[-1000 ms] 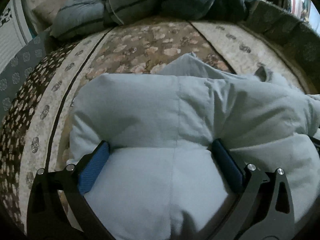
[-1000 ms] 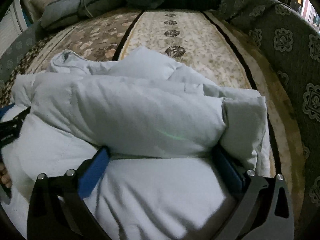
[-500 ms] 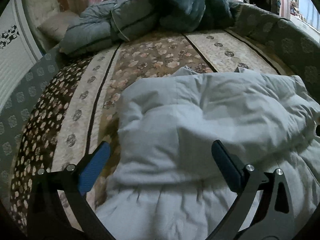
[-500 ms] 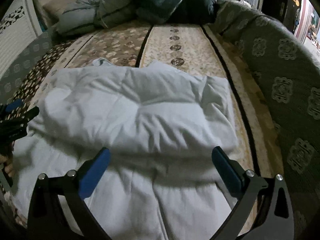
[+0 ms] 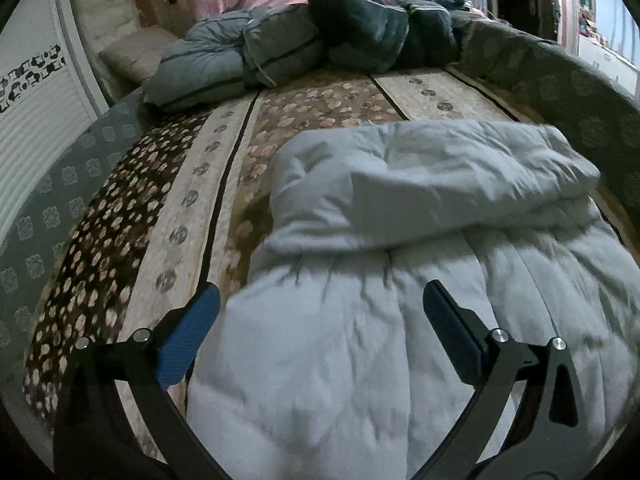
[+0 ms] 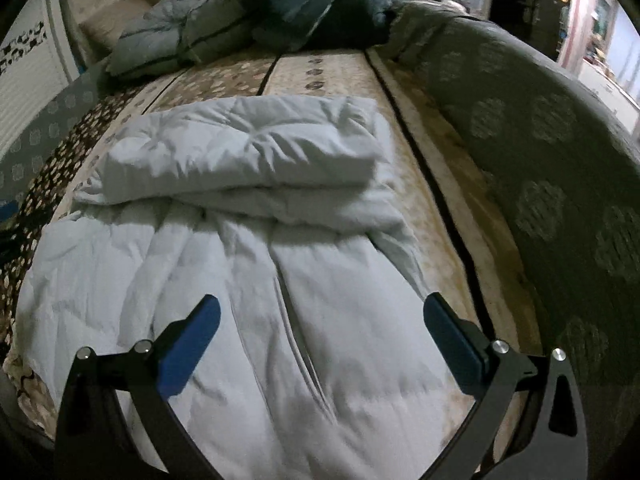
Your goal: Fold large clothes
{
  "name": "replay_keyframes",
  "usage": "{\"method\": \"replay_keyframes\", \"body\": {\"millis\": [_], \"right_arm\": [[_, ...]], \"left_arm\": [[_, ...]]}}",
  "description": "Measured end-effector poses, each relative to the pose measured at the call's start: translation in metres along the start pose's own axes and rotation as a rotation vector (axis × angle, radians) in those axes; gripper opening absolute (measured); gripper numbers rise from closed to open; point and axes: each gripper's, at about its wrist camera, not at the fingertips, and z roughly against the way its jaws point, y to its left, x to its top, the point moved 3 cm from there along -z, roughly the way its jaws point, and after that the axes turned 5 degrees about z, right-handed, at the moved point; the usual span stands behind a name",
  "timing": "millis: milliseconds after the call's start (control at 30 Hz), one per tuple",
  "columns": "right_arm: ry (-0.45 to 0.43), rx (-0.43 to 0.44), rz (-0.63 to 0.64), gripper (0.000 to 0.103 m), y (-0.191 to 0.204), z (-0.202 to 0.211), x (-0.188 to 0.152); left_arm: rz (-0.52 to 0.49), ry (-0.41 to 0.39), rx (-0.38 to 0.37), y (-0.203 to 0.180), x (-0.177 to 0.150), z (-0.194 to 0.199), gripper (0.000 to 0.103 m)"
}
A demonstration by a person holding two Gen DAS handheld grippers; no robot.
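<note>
Nearest me, my left gripper (image 5: 320, 312) hangs above the near half of the pale puffy jacket (image 5: 360, 360) with its jaws spread wide and nothing between the blue pads (image 5: 188, 336); its left pad sits over the patterned bedspread (image 5: 192, 208), just off the jacket's left edge. My right gripper (image 6: 320, 316) is the same, jaws wide apart and empty, hovering over the jacket's (image 6: 280, 300) front, where the closure seam (image 6: 300, 344) runs away from me between the two pads. The jacket lies flat on the bed, roughly along its middle strips, with the quilted near half spread out toward me. Just beyond that, the far part of the jacket is folded back over itself, forming a thick doubled band (image 6: 248, 152) that lies crosswise on top of the lower layer. Past the fold, bare bedspread shows in floral and medallion stripes (image 6: 320, 72). To my right a grey patterned cover (image 6: 540, 128) rises along the bed's edge. At the far end of the bed a heap of grey-blue and dark teal padded clothing (image 5: 320, 40) is piled, with a pale pillow (image 5: 132, 52) beside it on the left.
</note>
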Motion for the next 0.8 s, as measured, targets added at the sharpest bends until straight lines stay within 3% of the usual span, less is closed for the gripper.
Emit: {"method": "replay_keyframes", "body": {"millis": [100,200,300,400,567,800], "right_arm": [[0.014,-0.005,-0.008,0.101,-0.016,0.018,-0.039],[0.047,-0.038,-0.003,0.101,-0.037,0.030,-0.083],[0.085,-0.049,-0.078,0.101,-0.061,0.033,-0.127],[0.085,-0.030,-0.141,0.101,-0.076,0.030,-0.149],[0.072,-0.033,-0.112,0.101,-0.076,0.028,-0.152],[0.068,-0.019,-0.090,0.101,-0.062,0.020,-0.142]], "left_arm": [[-0.037,0.020,0.028,0.006,-0.038,0.012,0.100],[0.009,0.091,0.046,0.023,-0.084,0.012,0.100],[-0.030,0.130,0.072,0.037,-0.132,0.016,0.100],[0.000,0.103,0.097,0.056,-0.142,0.023,0.100],[0.229,0.217,0.060,0.088,-0.154,0.009,0.100],[0.062,0.186,0.139,0.051,-0.169,-0.001,0.100]]}}
